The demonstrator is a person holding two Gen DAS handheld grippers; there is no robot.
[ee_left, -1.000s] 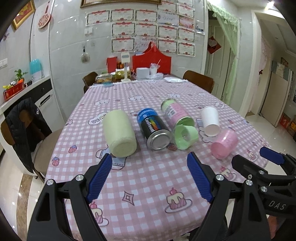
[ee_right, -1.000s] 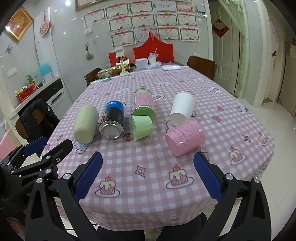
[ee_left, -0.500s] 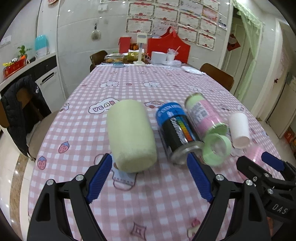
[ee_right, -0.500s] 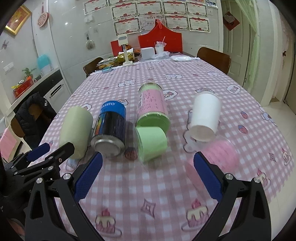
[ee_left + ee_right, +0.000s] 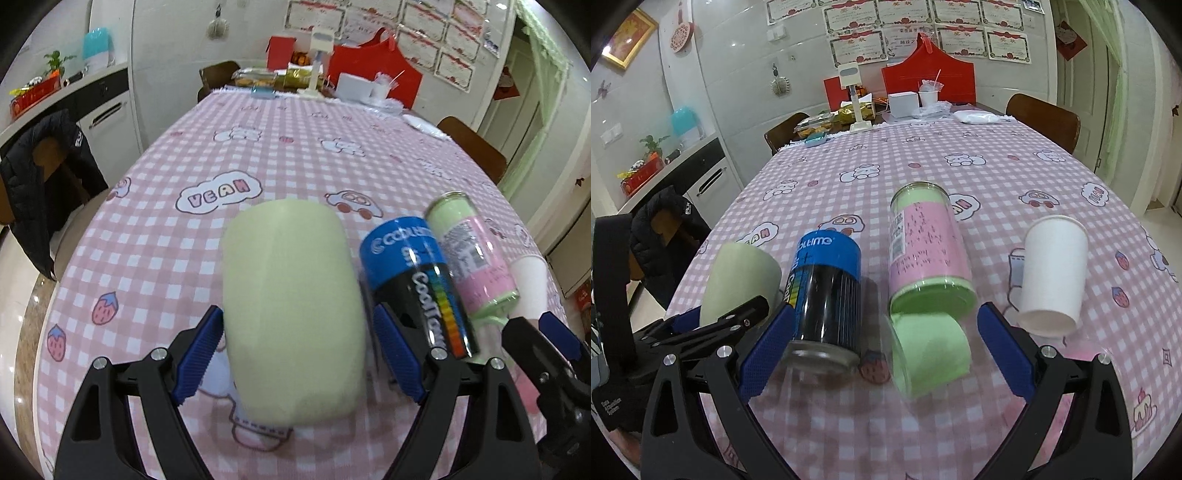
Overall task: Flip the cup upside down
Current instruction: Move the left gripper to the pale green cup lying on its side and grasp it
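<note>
The pale green cup lies on its side on the desk, between the spread pads of the left claw; the right claw is likewise released, holding nothing. Closing carelessly could roll it toward 3 o'clock into the blue can just beside it. A second ago both claws hung well back from the row.

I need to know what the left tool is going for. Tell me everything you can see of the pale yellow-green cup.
The pale yellow-green cup is plain, matte and opaque, with no print or handle showing. It lies on its side on the pink checked tablecloth, slightly tapered. It sits between the open blue pads of the left tool; contact with the pads cannot be judged. The blue-and-black can lies close beside it on its right. The image is somewhat motion-blurred.
</note>
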